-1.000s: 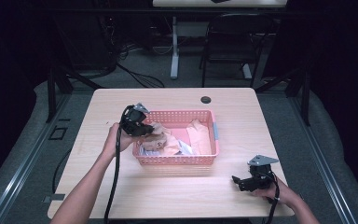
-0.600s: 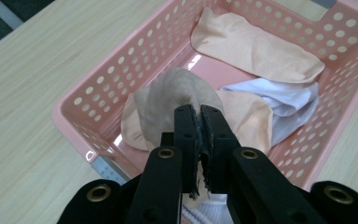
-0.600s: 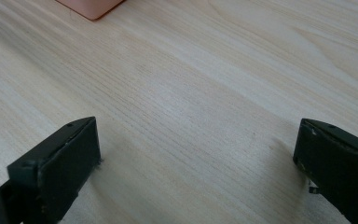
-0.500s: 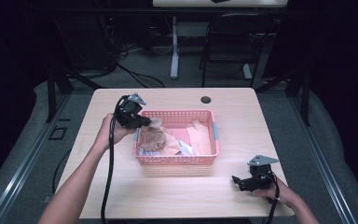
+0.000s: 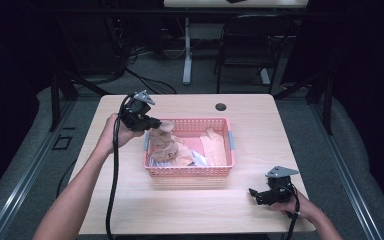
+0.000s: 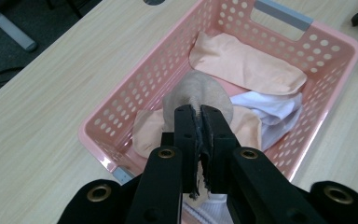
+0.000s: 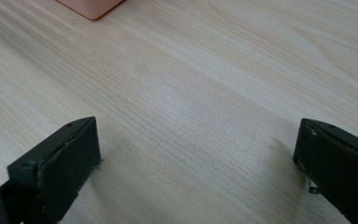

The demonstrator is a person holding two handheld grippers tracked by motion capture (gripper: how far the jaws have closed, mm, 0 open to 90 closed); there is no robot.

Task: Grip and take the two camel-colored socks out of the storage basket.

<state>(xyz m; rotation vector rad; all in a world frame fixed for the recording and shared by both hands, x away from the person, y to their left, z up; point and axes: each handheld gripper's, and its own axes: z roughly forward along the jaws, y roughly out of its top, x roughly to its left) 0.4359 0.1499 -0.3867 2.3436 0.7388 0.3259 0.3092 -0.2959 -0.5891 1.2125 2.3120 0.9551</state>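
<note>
Sock (image 6: 196, 91) is hanging pinched in left gripper (image 6: 199, 122); thin bite risking drop into basket (image 6: 121, 98) below. Right gripper (image 7: 196, 158) is resting spread wide.

Socks (image 5: 172, 150) in basket (image 5: 187, 171) (mid-table (image 5: 190, 210)).

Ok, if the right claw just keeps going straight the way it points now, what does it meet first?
Probably nothing soon: the right claw hangs open, low over the bare light wooden table. Far ahead, slightly left of its line, sits a corner of the pink perforated plastic basket; depth is unclear.
</note>
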